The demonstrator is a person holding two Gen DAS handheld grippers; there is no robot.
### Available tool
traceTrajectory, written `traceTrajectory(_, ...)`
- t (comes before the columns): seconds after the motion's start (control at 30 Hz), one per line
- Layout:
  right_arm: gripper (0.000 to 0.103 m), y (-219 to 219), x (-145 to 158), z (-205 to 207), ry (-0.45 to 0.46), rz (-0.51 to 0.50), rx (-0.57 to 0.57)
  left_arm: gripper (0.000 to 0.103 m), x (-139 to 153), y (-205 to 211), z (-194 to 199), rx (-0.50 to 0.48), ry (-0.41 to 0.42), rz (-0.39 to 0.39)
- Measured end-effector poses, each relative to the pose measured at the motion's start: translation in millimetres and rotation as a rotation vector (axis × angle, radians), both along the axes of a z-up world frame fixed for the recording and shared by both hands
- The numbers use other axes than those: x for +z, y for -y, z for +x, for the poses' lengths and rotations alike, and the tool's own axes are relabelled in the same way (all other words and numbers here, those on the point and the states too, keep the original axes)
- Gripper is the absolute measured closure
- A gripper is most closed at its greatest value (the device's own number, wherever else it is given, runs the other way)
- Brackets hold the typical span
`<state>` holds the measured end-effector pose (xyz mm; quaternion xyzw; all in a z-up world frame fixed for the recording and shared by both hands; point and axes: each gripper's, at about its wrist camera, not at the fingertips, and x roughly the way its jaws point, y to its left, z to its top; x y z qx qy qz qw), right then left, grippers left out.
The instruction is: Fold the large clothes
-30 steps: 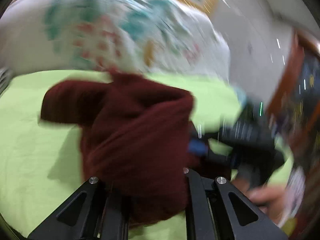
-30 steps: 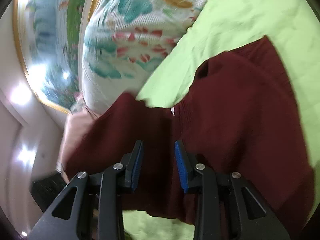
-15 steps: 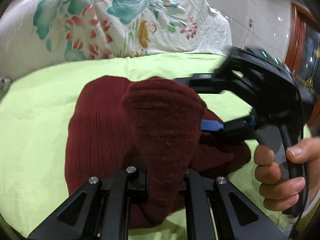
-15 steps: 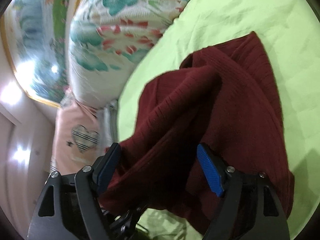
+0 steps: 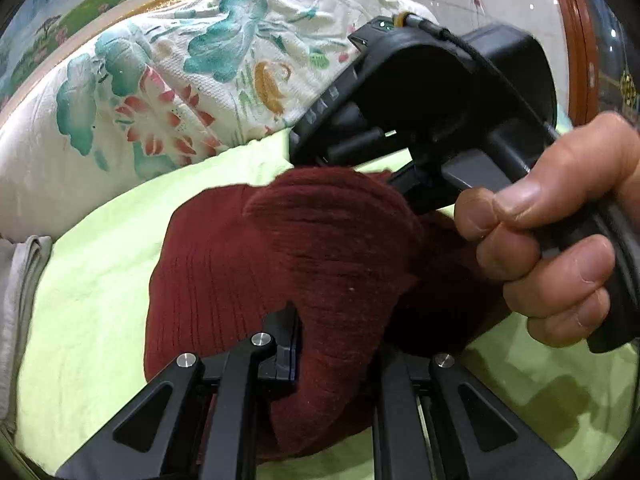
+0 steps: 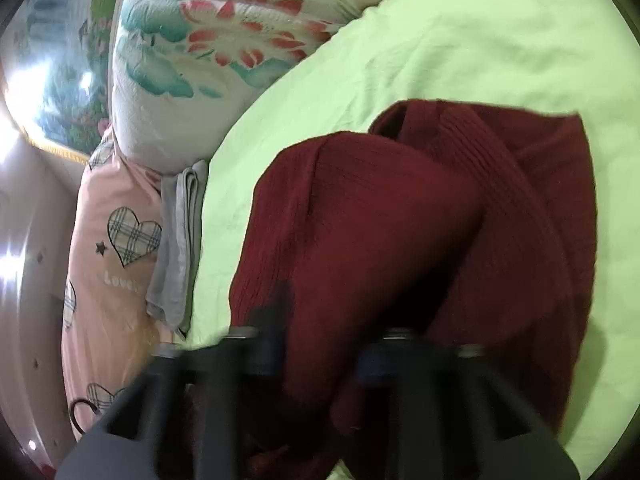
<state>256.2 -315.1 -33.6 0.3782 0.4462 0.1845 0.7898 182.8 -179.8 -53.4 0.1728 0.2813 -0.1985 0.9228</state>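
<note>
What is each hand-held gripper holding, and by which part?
The left hand-held gripper pinches a raised fold of the dark red sweater. The right hand-held gripper is closing on another bunched fold; which part is unclear.

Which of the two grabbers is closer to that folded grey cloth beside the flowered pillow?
Left, I'd judge. The grey cloth lies at the left gripper's own side; the right gripper sits across the sweater, further away.

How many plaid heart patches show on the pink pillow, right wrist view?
3: on the pink pillow, one full heart mid-pillow, one at its left edge, one near the bottom. More may be hidden.
</note>
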Motion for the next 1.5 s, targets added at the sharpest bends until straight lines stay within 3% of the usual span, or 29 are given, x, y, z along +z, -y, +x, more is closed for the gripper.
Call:
traceTrajectory(0.13, 0.088, 18, 32, -3, 0.136, -0.021, 0.002, 0.092, 19, 11, 5, -0.034, 0.017, -0.055)
traceTrajectory(0.23, 0.088, 29, 40, -6, 0.187, -0.074, -0.013, 0.091, 20, 24, 15, -0.063, -0.026, -0.091)
traceTrajectory(0.33, 0.088, 41, 15, -6, 0.119, -0.121, -0.035, 0.091, 3, 38, 23, -0.079, -0.102, -0.078)
traceTrajectory(0.43, 0.088, 54, -14, -12, 0.060, -0.103, -0.064, 0.090, -12, 46, 23, -0.091, -0.143, -0.065)
traceTrajectory(0.53, 0.088, 61, -17, -18, 0.080, -0.095, -0.078, 0.088, -16, 47, 21, -0.105, -0.151, -0.063)
traceTrajectory(0.73, 0.090, 48, -4, -23, 0.107, -0.208, -0.072, 0.064, 2, 26, 12, -0.135, -0.224, -0.113)
traceTrajectory(0.87, 0.091, 50, 12, -38, 0.167, -0.236, -0.118, 0.038, 27, -6, -9, -0.141, -0.229, -0.199)
traceTrajectory(1.0, 0.090, 53, -8, -33, 0.085, -0.252, -0.111, 0.020, 52, -55, -5, -0.042, -0.194, -0.270)
traceTrajectory(1.1, 0.085, 58, -14, -40, 0.080, -0.204, -0.138, 0.018, 56, -85, 11, 0.048, -0.211, -0.317)
traceTrajectory(1.2, 0.068, 61, -2, -50, 0.088, -0.230, -0.178, 0.018, 45, -114, 41, 0.129, -0.292, -0.373)
traceTrajectory(1.33, 0.023, 62, 10, -63, 0.109, -0.220, -0.201, 0.019, 23, -141, 62, 0.186, -0.411, -0.483)
traceTrajectory(1.5, 0.023, 60, 9, -69, 0.089, -0.186, -0.199, 0.019, 3, -141, 83, 0.152, -0.528, -0.561)
